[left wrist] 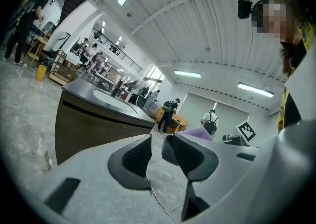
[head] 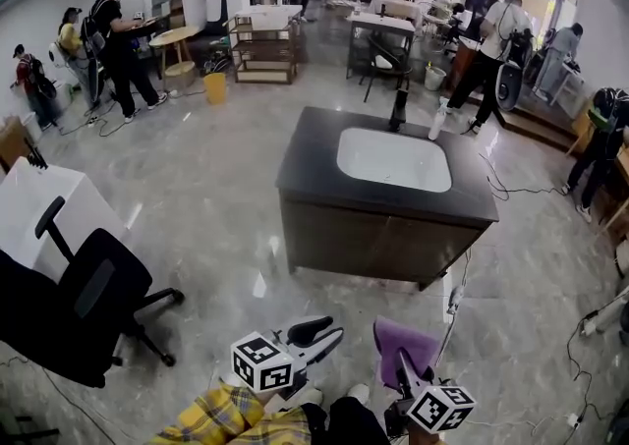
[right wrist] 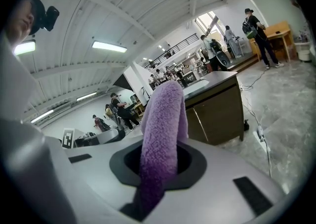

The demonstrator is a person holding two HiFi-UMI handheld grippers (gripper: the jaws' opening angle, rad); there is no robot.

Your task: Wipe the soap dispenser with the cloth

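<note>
Clamping a purple cloth point(right wrist: 161, 129), the right gripper point(head: 404, 366) has its two dark pads pressed on the fabric, which rises as a thick fuzzy fold out of the jaws and flops forward over them. In the head view this cloth shows as a purple patch low in the frame, just ahead of the gripper's marker cube. The left gripper point(head: 329, 335) hangs beside it, a little to the left, and holds nothing: its jaws stand only a narrow gap apart, and only grey floor and a thin cable show between the pads. Both grippers are low and near the person, whose yellow plaid sleeve point(head: 218, 417) fills the bottom edge, and both are well apart from the sink cabinet point(head: 378, 237) that stands ahead of them on the polished floor. That cabinet has a dark countertop point(head: 313, 153) with a white basin point(head: 394, 159) set into it. A black faucet point(head: 398, 109) stands upright at the far edge of the basin, and the white soap dispenser point(head: 437, 123) stands upright just to the right of it, near the far right corner of the counter, touched by neither gripper. A black office chair point(head: 81, 310) stands at the near left beside a white table point(head: 39, 212). Farther off, a yellow bin point(head: 214, 87) sits on the floor, with several people standing among shelves and desks.
</note>
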